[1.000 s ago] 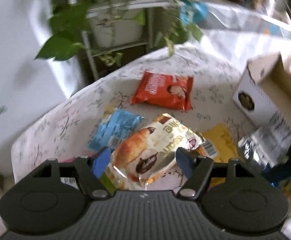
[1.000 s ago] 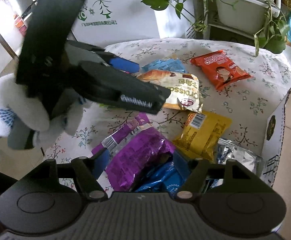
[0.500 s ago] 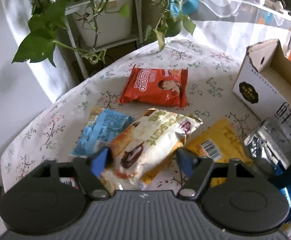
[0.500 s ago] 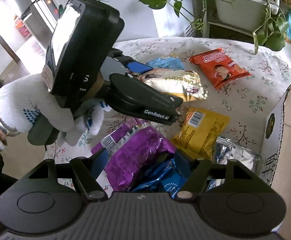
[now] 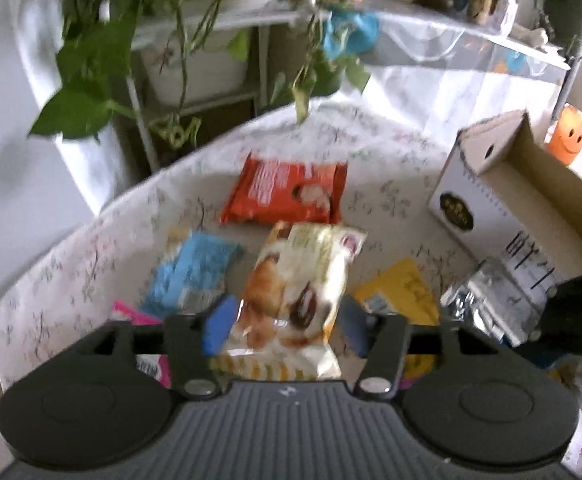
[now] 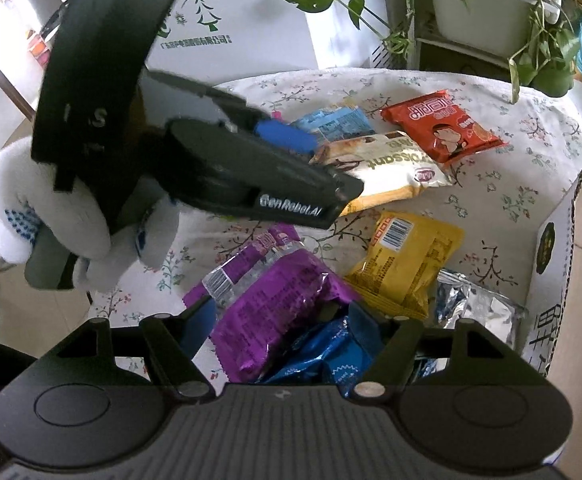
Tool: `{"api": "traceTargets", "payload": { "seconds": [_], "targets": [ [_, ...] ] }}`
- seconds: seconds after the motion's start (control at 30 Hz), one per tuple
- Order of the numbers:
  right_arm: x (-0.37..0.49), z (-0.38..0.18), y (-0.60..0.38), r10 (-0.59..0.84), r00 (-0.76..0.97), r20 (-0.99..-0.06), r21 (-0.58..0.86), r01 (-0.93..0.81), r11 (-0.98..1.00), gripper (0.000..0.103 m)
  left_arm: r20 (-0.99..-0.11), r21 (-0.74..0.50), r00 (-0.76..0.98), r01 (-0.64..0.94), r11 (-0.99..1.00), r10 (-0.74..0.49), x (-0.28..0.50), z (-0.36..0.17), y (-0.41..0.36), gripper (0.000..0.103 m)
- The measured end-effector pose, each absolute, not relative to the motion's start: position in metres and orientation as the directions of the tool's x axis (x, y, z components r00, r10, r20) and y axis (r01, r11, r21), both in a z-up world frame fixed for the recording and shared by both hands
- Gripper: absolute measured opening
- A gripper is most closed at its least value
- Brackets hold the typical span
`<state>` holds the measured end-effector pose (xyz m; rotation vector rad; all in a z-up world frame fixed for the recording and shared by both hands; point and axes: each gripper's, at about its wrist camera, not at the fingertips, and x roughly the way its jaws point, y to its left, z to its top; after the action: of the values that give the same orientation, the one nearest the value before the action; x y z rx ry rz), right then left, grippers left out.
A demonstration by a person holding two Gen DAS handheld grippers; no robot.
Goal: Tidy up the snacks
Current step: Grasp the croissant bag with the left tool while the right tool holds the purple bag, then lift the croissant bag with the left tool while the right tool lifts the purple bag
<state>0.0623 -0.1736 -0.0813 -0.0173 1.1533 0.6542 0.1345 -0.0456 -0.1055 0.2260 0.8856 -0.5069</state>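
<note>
A cream croissant pack point(image 5: 299, 280) stands lengthwise between the blue pads of my left gripper point(image 5: 285, 326). The jaws are easing open, but both pads still touch its sides. In the right wrist view the same pack point(image 6: 391, 168) sticks out of the left gripper point(image 6: 319, 164), tilted above the floral tablecloth point(image 6: 511, 192). My right gripper point(image 6: 283, 322) is shut on a purple pack point(image 6: 275, 316) with a dark blue pack point(image 6: 331, 356) pressed beside it. An open cardboard box point(image 5: 503, 200) stands at the table's right edge.
On the cloth lie a red pack point(image 6: 443, 124), a light blue pack point(image 6: 335, 122), a yellow pack point(image 6: 407, 264), a silver pack point(image 6: 475, 308) and a clear-and-purple pack point(image 6: 247, 260). A white gloved hand point(image 6: 71, 208) holds the left gripper. Potted plants point(image 5: 91, 80) on a rack stand behind the table.
The croissant pack has turned from slanting across the left jaws to pointing straight away between them, and the left gripper has tipped a little. The right gripper and its packs have not moved.
</note>
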Motion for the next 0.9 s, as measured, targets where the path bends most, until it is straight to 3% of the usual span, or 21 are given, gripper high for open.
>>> {"api": "traceTargets", "payload": {
  "seconds": [0.03,0.07,0.33,0.37,0.43,0.53,0.9],
  "targets": [
    [0.062,-0.081,-0.174,0.471,0.242,-0.848,0.313,-0.487,0.815,0.079,-0.781,-0.031,0.520,0.521,0.853,-0.346,0.136,-0.104,-0.046,0.078],
    [0.062,-0.081,-0.174,0.470,0.242,-0.849,0.314,-0.486,0.816,0.079,-0.780,-0.039,0.514,0.529,0.848,-0.357,0.137,-0.104,-0.047,0.080],
    [0.063,-0.080,-0.179,0.476,0.243,-0.846,0.328,-0.467,0.821,0.079,-0.829,0.036,0.502,0.486,0.873,-0.245,0.153,-0.136,-0.067,0.080],
    [0.063,-0.081,-0.179,0.476,0.242,-0.846,0.329,-0.467,0.821,0.079,-0.829,0.028,0.503,0.476,0.879,-0.245,0.154,-0.139,-0.066,0.077],
    [0.064,-0.082,-0.179,0.478,0.236,-0.846,0.331,-0.470,0.818,0.079,-0.836,0.002,0.487,0.461,0.887,-0.251,0.157,-0.143,-0.069,0.061],
    [0.065,-0.083,-0.178,0.474,0.236,-0.848,0.328,-0.467,0.821,0.079,-0.832,-0.027,0.486,0.446,0.895,-0.268,0.156,-0.143,-0.072,0.052],
    [0.066,-0.087,-0.176,0.483,0.240,-0.842,0.338,-0.465,0.819,0.079,-0.766,-0.114,0.564,0.351,0.929,-0.307,0.130,-0.095,-0.036,0.050]
  ]
}}
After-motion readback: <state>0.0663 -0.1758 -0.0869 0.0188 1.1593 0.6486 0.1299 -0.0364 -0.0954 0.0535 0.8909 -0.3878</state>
